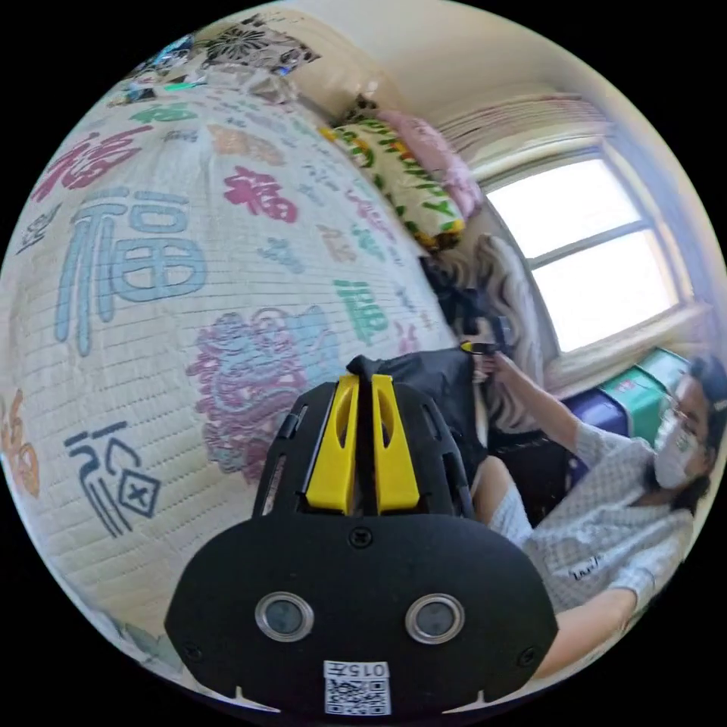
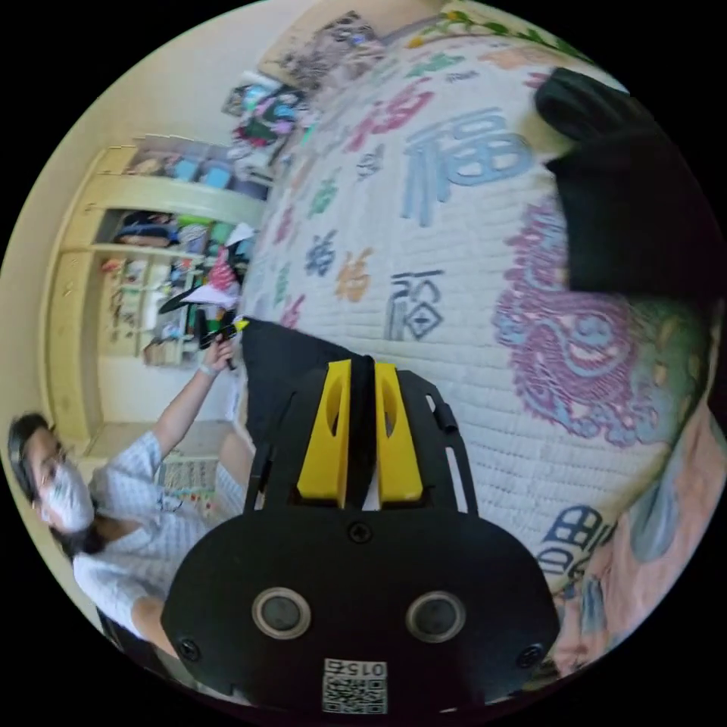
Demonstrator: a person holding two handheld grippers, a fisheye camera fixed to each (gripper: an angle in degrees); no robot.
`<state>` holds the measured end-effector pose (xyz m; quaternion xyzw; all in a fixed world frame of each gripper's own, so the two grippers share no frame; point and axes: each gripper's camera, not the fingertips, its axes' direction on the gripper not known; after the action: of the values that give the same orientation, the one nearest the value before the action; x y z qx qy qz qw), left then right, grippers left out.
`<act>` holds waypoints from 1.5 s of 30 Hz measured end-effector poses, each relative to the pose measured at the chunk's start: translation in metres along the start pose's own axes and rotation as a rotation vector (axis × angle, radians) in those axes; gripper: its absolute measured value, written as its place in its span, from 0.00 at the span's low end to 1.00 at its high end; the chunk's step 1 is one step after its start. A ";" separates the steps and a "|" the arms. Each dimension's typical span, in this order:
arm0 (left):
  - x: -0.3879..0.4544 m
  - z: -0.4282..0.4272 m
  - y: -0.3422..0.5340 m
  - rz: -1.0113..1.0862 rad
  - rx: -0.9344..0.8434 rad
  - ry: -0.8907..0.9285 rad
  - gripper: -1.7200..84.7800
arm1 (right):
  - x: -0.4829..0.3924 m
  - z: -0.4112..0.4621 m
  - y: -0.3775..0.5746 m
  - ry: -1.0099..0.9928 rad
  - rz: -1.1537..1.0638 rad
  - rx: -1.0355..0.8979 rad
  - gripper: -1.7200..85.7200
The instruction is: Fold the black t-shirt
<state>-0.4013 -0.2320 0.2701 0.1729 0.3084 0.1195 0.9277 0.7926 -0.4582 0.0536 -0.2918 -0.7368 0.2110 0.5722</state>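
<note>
The black t-shirt [image 1: 439, 386] hangs stretched between both tools, above the bed's near edge: in the left gripper view it bunches at centre frame, pinched by the clenched yellow jaws of the left gripper [image 1: 363, 379]; in the right gripper view the right gripper [image 2: 362, 371] is likewise clamped on its cloth. The cream quilt [image 1: 189, 250], printed with large coloured characters, spreads across the upper left. A bright window [image 1: 591, 250] sits at right, pillows [image 1: 401, 174] above centre. The shirt looks plain, dark and creased.

The left gripper [image 1: 363, 379] pinches the black t-shirt [image 1: 435, 382] above the patterned quilt [image 1: 151, 288].
</note>
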 end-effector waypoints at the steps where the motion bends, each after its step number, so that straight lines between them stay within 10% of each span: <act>1: -0.004 -0.003 0.005 -0.034 0.036 -0.026 0.07 | 0.002 0.002 0.001 0.034 0.033 0.015 0.09; 17: 0.140 0.136 0.239 -0.097 -0.063 -0.053 0.14 | -0.196 0.261 0.205 0.317 -0.699 -0.253 0.12; 45: 0.264 0.341 0.289 0.355 -0.197 -0.421 0.05 | -0.179 0.354 0.257 0.705 -0.509 -0.236 0.04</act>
<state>-0.0197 0.0341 0.4997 0.1543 0.0608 0.2709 0.9482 0.5303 -0.3800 -0.3317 -0.2186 -0.5641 -0.1341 0.7849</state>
